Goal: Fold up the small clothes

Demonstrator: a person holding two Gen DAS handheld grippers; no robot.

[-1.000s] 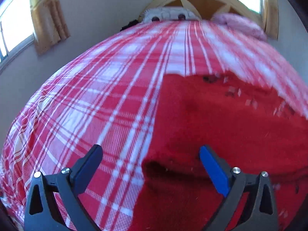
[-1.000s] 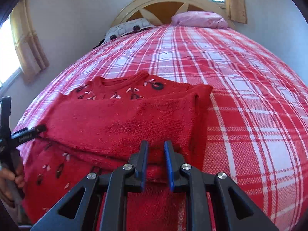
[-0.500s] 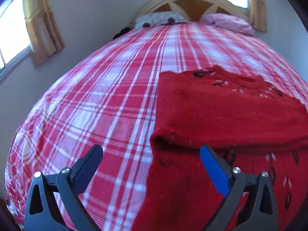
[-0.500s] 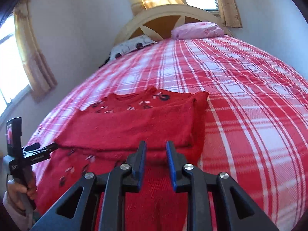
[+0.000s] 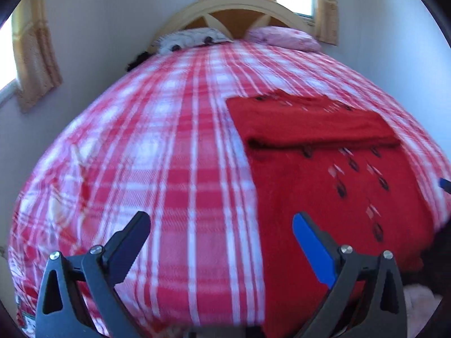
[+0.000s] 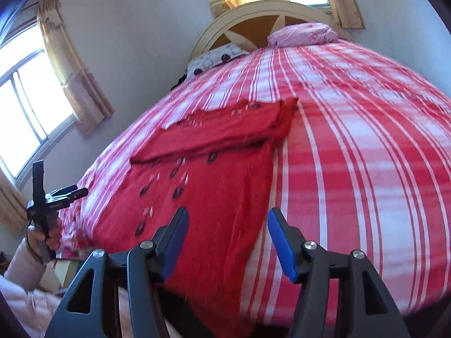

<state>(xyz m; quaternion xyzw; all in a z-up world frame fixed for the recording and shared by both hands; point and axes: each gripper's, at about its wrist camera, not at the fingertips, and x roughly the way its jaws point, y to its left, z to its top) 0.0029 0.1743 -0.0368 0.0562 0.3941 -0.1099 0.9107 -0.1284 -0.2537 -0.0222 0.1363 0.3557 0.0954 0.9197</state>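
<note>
A red knit sweater (image 5: 324, 174) with small dark and white motifs lies flat on the red and white plaid bed (image 5: 169, 146). Its sleeves are folded across the chest as a band (image 5: 318, 129). It also shows in the right wrist view (image 6: 214, 186). My left gripper (image 5: 220, 228) is open and empty, above the bed near the sweater's lower left edge. My right gripper (image 6: 227, 225) is open and empty, above the sweater's lower right edge. The left gripper also shows in the right wrist view (image 6: 56, 194), held in a hand.
A black-and-white pillow (image 5: 191, 38) and a pink pillow (image 5: 282, 36) lie at the arched headboard (image 5: 234, 8). Windows with beige curtains (image 6: 70, 64) are on the left wall and behind the headboard. The bed's front edge is just below the grippers.
My right gripper has opened, letting go of the folded sleeve, and pulled back toward the hem. My left gripper stayed open and also pulled back from the sweater.
</note>
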